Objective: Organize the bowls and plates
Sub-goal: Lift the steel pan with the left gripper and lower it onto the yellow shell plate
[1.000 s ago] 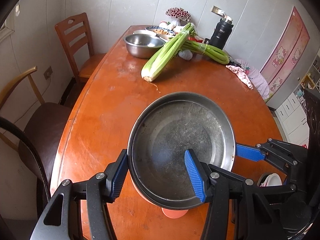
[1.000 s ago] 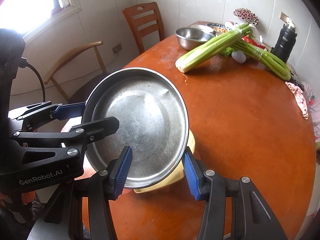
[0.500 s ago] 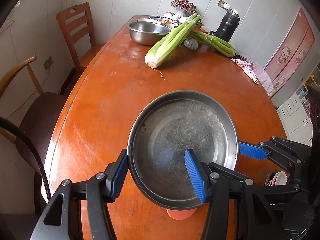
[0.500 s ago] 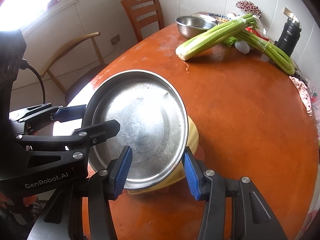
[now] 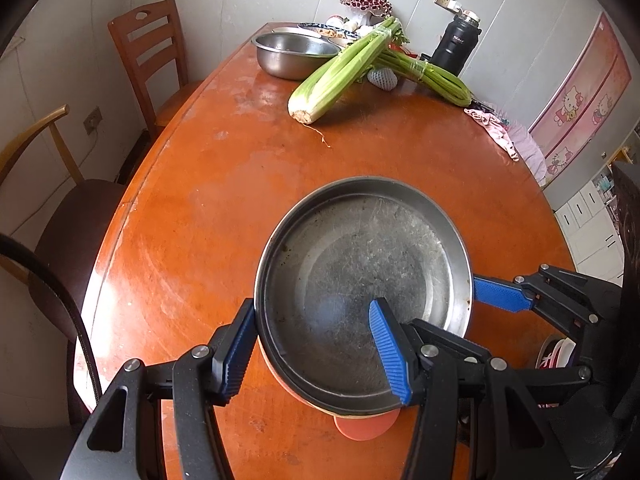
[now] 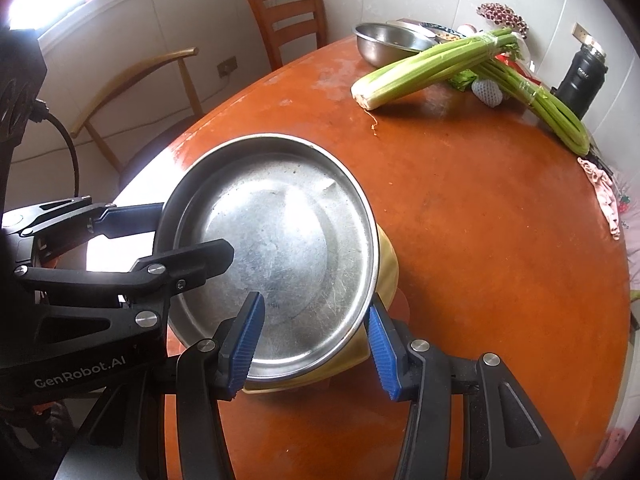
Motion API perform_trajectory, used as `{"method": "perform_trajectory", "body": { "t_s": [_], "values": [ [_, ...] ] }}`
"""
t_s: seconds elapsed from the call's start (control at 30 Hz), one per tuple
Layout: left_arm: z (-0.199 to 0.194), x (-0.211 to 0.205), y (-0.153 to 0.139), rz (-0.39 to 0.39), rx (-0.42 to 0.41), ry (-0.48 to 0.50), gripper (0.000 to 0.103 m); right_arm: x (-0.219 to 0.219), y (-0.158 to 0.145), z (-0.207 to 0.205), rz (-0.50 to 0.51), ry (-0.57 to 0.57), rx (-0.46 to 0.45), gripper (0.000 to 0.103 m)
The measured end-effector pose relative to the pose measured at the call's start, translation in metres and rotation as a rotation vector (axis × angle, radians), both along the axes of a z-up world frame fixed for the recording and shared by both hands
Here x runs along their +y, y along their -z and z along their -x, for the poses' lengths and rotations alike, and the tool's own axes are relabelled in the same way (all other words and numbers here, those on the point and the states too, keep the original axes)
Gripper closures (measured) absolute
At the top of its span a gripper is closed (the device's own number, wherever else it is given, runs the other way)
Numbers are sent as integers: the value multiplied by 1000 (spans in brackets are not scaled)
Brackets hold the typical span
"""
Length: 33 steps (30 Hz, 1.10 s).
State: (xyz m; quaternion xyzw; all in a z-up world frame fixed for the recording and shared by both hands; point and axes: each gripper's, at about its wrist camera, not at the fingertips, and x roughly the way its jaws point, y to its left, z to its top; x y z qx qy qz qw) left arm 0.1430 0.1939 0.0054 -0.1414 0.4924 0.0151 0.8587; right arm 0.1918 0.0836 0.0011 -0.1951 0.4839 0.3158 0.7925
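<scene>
A round steel plate (image 5: 368,276) rests on a yellow bowl (image 6: 386,264), which sits on an orange base (image 5: 362,428). The plate also shows in the right wrist view (image 6: 276,240). My left gripper (image 5: 316,348) straddles the plate's near left rim, one finger outside and one inside, jaws wide. My right gripper (image 6: 314,344) straddles the plate's near right rim the same way, one finger outside against the yellow bowl. Whether either pinches the rim I cannot tell; both look open. A steel bowl (image 5: 292,52) stands at the table's far end.
Two celery bunches (image 5: 344,68) lie across the far half of the orange table (image 5: 192,208). A black flask (image 5: 456,44), a patterned dish, a pink cloth (image 5: 492,128) are at the far end. Two chairs (image 5: 148,52) stand on the left.
Both grippers and the plate stack moved together a little toward the near edge of the table; the far objects look farther away. The jaw openings have not changed.
</scene>
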Motion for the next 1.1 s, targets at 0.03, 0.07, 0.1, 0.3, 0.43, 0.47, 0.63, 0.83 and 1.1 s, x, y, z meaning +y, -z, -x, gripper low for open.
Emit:
{"method": "perform_trajectory", "body": {
  "t_s": [0.03,0.07,0.1,0.3,0.43,0.47,0.63,0.83,1.1],
  "values": [
    [0,-1,1,1,2,1,47,1,1,0,6,0,-3,50],
    [-1,-1,1,-1,4,1,47,1,2,0,14,0,-7,50],
    [-1,-1,2,-4,5,0,47,2,3,1,21,-4,-12,50],
    [-3,-2,6,0,10,1,47,3,8,2,39,-11,-13,50],
    [-4,-2,8,3,14,-1,47,4,9,2,53,-18,-28,50],
    [-4,-1,9,4,14,-1,47,4,10,2,55,-19,-29,50],
    [-4,0,13,9,21,-2,47,4,11,1,59,-21,-28,50],
    [-2,4,14,18,15,-9,47,7,14,2,59,-32,-18,50],
    [2,7,11,18,-1,-19,47,8,13,1,53,-25,-19,50]
  ]
}}
